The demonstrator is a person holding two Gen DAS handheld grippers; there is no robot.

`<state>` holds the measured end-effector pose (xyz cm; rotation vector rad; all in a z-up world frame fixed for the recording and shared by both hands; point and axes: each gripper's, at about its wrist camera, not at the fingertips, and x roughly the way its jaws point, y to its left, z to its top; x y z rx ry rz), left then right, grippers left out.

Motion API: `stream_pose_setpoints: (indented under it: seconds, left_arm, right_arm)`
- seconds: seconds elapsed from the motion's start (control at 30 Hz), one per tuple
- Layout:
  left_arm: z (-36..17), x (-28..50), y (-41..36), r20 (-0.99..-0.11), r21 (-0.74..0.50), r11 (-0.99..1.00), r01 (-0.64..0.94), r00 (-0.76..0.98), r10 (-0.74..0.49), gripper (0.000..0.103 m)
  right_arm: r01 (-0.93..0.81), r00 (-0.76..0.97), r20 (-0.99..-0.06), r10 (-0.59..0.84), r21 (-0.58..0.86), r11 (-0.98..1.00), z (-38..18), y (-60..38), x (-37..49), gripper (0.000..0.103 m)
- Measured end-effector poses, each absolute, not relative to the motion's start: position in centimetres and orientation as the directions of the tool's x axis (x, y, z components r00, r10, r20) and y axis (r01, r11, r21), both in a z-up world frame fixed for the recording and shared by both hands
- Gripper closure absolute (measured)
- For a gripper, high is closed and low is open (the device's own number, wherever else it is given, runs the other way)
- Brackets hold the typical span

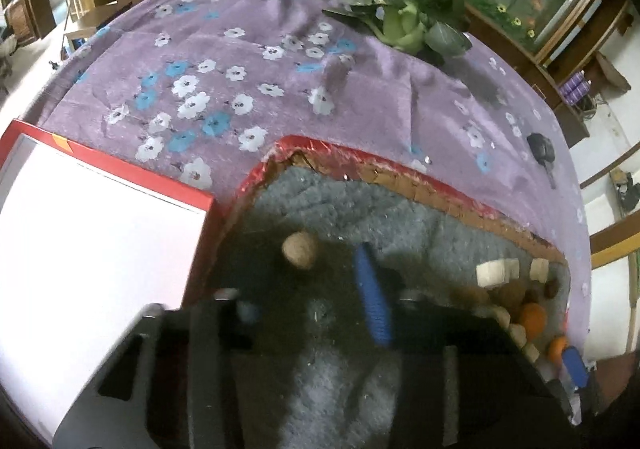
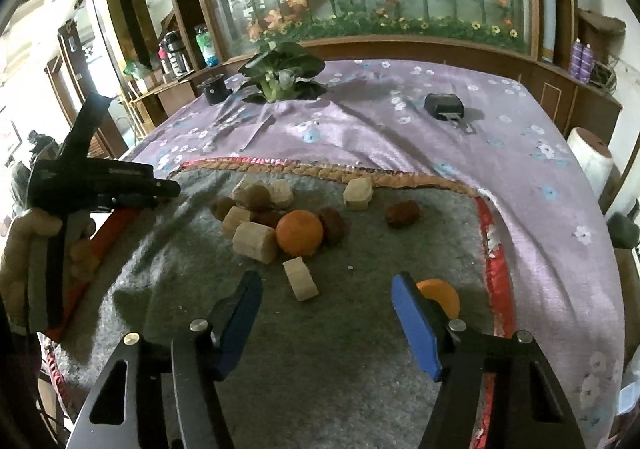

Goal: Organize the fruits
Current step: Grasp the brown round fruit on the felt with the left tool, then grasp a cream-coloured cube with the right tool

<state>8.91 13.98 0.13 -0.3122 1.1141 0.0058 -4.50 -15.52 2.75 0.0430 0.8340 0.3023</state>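
Observation:
On the grey mat (image 2: 340,329) lies a pile of fruits: an orange (image 2: 299,232), brown round fruits (image 2: 402,213) and pale cut chunks (image 2: 255,242). A second orange (image 2: 440,295) sits just behind my right gripper's right finger. My right gripper (image 2: 326,313) is open and empty, low over the mat in front of the pile. My left gripper (image 1: 312,289) is open over the mat's left part; a tan round fruit (image 1: 300,250) lies on the mat just ahead of it. The left finger is blurred. The left gripper also shows in the right wrist view (image 2: 100,185).
A red box with a white inside (image 1: 100,233) lies left of the mat. On the purple flowered cloth (image 2: 400,137) stand a leafy plant (image 2: 280,75), a black pot (image 2: 216,89) and a black key fob (image 2: 444,105). A white roll (image 2: 590,157) stands at the right edge.

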Motion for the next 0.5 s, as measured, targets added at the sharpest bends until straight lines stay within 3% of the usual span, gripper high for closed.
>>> stream_pose_setpoints:
  seconds: [0.27,0.5]
  left_arm:
    - [1.2,7.4,13.4,-0.876,-0.205,0.970,-0.133,0.466,-0.121,0.082]
    - [3.2,3.1,9.9,-0.845,-0.154,0.988,-0.018,0.520,-0.122,0.082]
  right_arm:
    - [-0.268,0.631,-0.719,0.291,0.150,0.952,2.7,-15.5,-5.1,0.037]
    - [-0.279,0.600,-0.737,0.313,0.174,0.944,1.8,-16.5,-5.5,0.037]
